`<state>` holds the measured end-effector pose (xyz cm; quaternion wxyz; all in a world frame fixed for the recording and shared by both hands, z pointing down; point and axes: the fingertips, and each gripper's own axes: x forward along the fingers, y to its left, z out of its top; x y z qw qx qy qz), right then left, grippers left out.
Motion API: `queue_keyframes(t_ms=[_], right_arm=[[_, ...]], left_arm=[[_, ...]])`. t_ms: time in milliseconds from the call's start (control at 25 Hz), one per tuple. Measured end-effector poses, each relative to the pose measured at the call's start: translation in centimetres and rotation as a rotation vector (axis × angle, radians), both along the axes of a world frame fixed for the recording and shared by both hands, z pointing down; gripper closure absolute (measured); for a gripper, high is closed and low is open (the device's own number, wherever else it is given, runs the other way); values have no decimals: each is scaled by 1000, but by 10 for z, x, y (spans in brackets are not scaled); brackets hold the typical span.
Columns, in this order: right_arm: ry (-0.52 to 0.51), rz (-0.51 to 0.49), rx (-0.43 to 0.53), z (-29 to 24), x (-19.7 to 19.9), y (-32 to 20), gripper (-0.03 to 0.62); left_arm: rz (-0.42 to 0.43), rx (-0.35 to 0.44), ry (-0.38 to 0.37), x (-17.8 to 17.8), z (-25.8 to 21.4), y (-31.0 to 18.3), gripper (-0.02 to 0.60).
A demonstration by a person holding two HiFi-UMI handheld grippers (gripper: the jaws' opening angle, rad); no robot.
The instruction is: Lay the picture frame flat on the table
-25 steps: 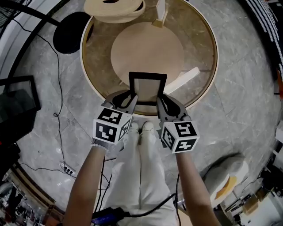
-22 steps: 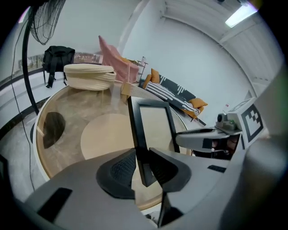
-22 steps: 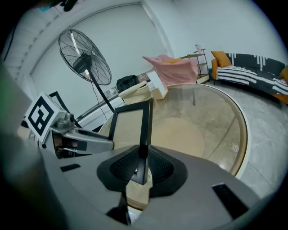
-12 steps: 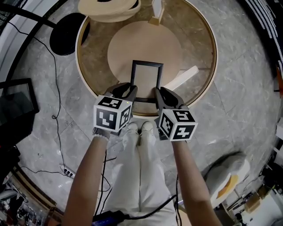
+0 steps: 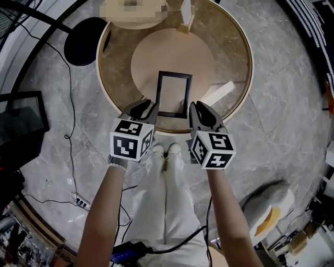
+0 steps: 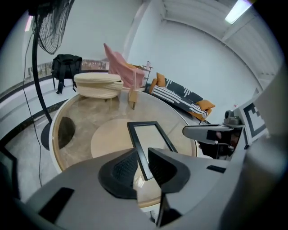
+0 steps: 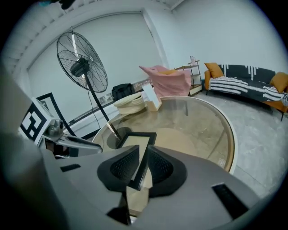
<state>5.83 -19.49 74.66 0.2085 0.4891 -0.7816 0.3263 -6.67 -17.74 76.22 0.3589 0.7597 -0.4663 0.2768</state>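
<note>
Round glass table (image 5: 232, 47) with picture frame (image 5: 174, 94)

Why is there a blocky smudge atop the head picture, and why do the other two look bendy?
Head view: the blocky patch was added afterwards, not a real thing. Left gripper view: the wide lens bends the table rim and darkens the corners; the ceiling light glares. Right gripper view: same bending, picture frame sharp.

Black picture frame (image 5: 174, 95), pale centre, nearly flat
</note>
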Motion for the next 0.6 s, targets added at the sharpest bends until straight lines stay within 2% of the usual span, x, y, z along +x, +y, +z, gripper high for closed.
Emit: queue_keyframes(t_ms=[80,240,360,600], right_arm=[[-2,2,31,-24,3,5,533],[-27,2,107,-81,-3,3,546],[-41,-43,158,-128,-9,6,548],[-35,-107,267,-225,-8,13,549]], left_arm=[[-24,37,15,-3,-23,3,547],[-76,134,70,-3,-86,-7,561],[-44,198,62,9,-138,-9,563],[25,322,94,33,-243,-7,565]])
